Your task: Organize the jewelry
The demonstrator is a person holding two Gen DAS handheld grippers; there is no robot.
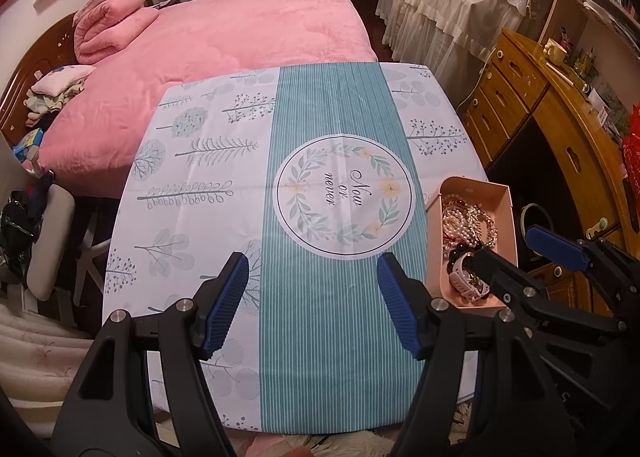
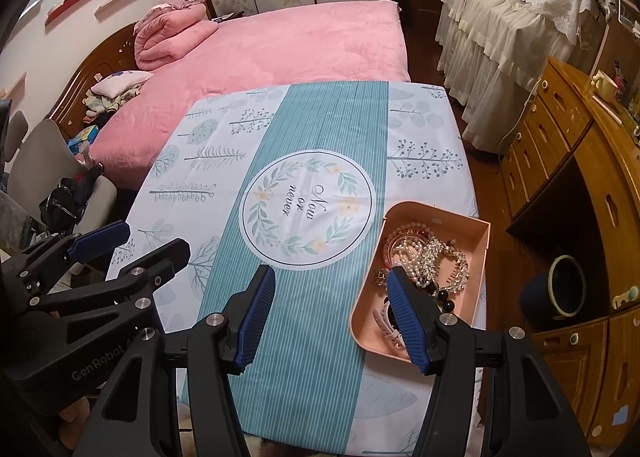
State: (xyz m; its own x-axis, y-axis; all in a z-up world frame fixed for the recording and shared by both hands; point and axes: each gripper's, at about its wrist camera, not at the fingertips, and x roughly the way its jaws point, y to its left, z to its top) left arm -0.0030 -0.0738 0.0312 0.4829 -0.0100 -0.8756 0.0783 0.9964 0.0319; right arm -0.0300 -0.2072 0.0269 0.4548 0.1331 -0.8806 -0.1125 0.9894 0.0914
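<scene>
With both the left tongs [image 1: 312, 301] and right tongs [image 2: 332, 317] held spread and empty, the tangled jewelry [image 2: 424, 257] in the pink tray [image 2: 482, 253] at the counter [image 2: 320, 129] edge could be snagged together or the tray nudged off.

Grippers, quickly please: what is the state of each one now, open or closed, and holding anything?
Left gripper: open, holding nothing, above the tablecloth.
Right gripper: open, holding nothing, near the pink jewelry tray.

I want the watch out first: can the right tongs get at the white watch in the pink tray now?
Probably yes: the right tongs are open, the pink tray has no lid, and the white watch lies at its near end, uncovered.
</scene>
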